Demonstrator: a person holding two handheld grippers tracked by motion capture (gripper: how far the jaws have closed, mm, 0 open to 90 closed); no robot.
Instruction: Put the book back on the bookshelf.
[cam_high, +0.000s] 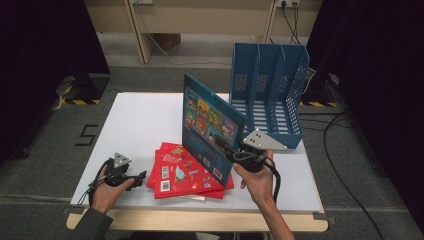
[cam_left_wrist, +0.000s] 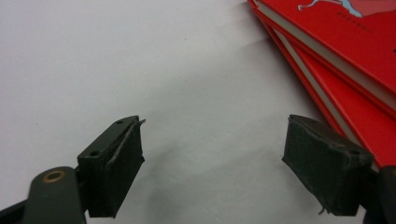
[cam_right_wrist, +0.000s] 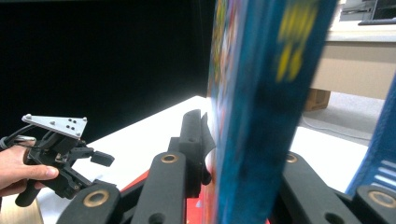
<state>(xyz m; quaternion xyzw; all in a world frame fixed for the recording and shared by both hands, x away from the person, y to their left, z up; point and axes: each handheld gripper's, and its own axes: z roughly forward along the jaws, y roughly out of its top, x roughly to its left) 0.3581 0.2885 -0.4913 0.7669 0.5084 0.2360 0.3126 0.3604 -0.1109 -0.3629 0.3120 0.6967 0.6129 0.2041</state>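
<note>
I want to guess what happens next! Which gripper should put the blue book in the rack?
Probably the right gripper: it already clamps the blue book upright beside the rack. The left gripper is open and empty by the red books.

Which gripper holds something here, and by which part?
The right gripper clamps the blue book upright by its lower edge; the left gripper is open, holding nothing.

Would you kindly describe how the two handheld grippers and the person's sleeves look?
Both the left gripper and the right gripper are black with brass-coloured pivot rivets, dark padded jaws and a grey three-cornered plate on top. A black cable loops from the right one. The left sleeve is dark grey-green.
</note>
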